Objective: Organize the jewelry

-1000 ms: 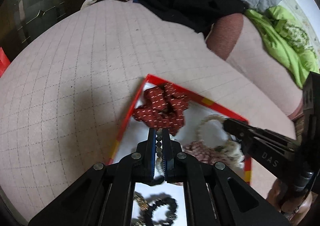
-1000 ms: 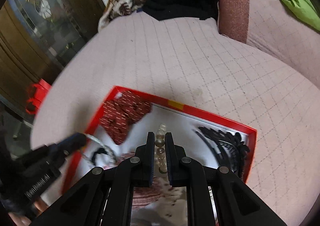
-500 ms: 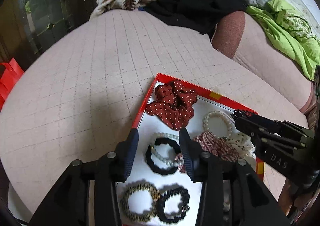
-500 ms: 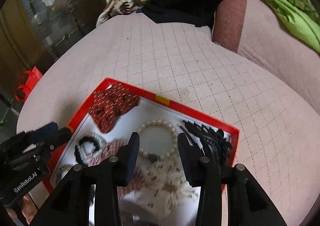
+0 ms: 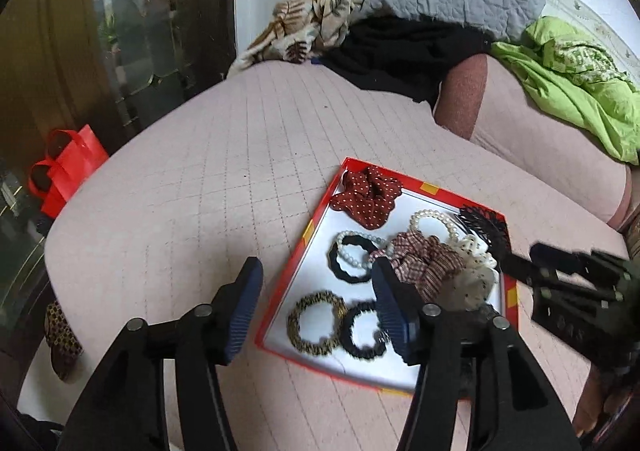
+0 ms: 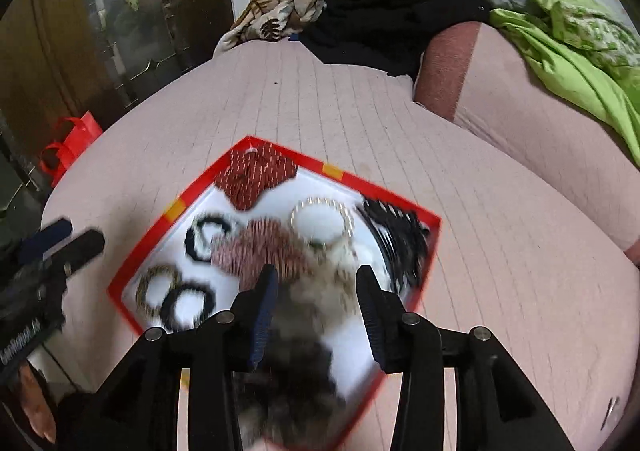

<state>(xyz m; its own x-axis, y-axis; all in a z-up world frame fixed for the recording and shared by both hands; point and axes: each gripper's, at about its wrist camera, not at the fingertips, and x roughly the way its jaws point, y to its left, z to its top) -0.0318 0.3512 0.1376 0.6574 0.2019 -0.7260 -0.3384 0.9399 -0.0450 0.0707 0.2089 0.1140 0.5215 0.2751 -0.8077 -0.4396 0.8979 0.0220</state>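
The left tool (image 5: 316, 303) is opening with nothing between its jaws, and the right tool (image 6: 316, 291) is hanging parted and empty. Both are hovering over the red-rimmed tray (image 5: 320, 211) of scrunchies and pearl bracelets, lying on the pink quilted bed (image 5: 200, 191).

Black angular left gripper (image 5: 318, 301), ribbed blue fingers (image 5: 244, 307), silver screws, white lettering
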